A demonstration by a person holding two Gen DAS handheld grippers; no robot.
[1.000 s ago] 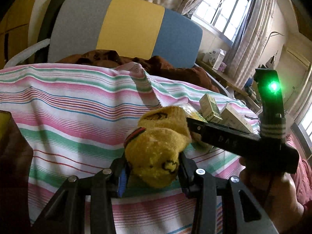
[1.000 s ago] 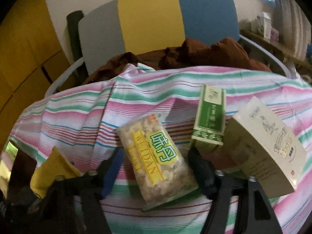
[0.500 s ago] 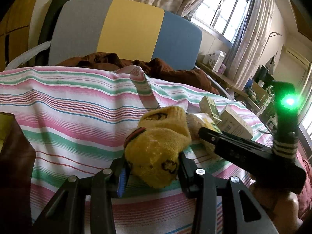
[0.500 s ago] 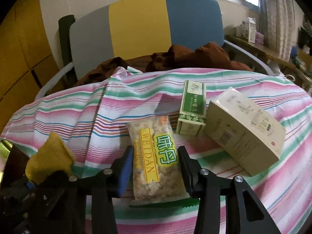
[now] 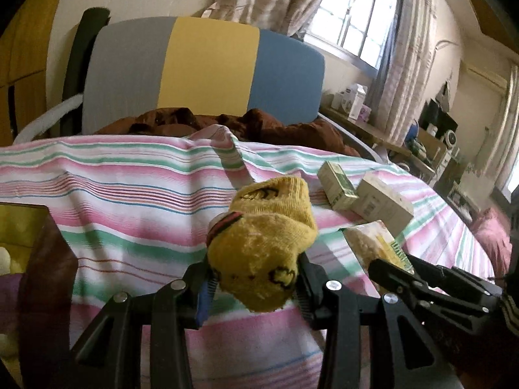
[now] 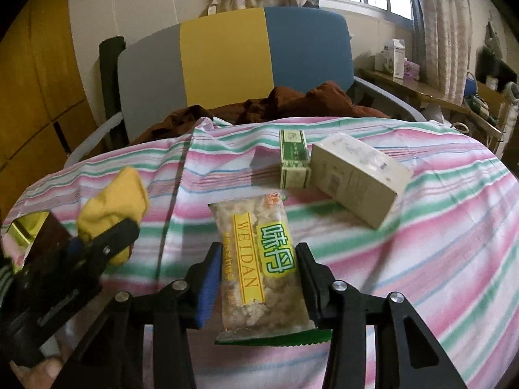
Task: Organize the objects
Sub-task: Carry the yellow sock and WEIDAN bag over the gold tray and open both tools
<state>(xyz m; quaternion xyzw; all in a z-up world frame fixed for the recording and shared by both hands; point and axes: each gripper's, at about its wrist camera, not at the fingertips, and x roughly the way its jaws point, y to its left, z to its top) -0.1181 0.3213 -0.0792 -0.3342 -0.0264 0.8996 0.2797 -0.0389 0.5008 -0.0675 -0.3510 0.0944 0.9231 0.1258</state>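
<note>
Low in the left wrist frame, the left gripper is clamped on a yellow sock above the striped sheet. Likewise, at lower centre of the right wrist frame, the right gripper pinches a snack packet. Beyond it, upper right, a green box touches a cream box.

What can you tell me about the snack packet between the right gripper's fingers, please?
The snack packet is a clear plastic pouch of pale puffed pieces, with a yellow strip reading WEIDAN, a green label with white characters and a green serrated bottom edge. It runs lengthwise along the right gripper, whose fingers press on its two long sides. Its far end points toward the green box. Whether it rests on the striped cloth is unclear.
</note>
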